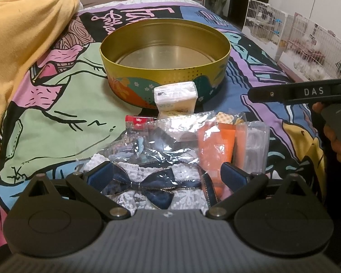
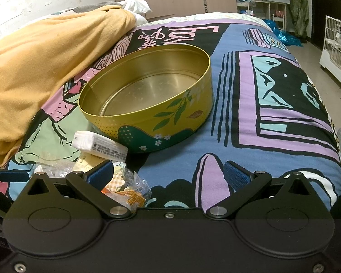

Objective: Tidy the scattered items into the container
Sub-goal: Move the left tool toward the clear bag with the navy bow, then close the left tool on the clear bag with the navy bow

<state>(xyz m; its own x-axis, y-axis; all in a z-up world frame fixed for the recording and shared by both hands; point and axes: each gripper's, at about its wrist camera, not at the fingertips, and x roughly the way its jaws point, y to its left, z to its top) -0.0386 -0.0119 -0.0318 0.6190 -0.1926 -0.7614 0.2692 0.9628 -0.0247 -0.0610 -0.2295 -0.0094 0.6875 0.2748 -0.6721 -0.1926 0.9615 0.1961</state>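
A round gold tin (image 1: 166, 84) stands empty on the patterned bedspread; the right wrist view shows it too (image 2: 147, 118). In front of it lie a white tissue pack (image 1: 175, 96), a red packet (image 1: 137, 121), clear plastic bags (image 1: 170, 132), an orange pouch (image 1: 216, 145) and a navy bow on white lace (image 1: 152, 186). My left gripper (image 1: 168, 175) is open, its pads on either side of the bow, just above it. My right gripper (image 2: 169, 175) is open over bare bedspread, with the tissue pack (image 2: 100, 146) and a small checked packet (image 2: 129, 188) at its left.
A yellow blanket (image 1: 22, 52) is heaped along the left side of the bed. White wire cages (image 1: 295, 38) stand on the floor at the right, past the bed's edge. The right gripper's body (image 1: 307, 92) and a hand reach in from the right.
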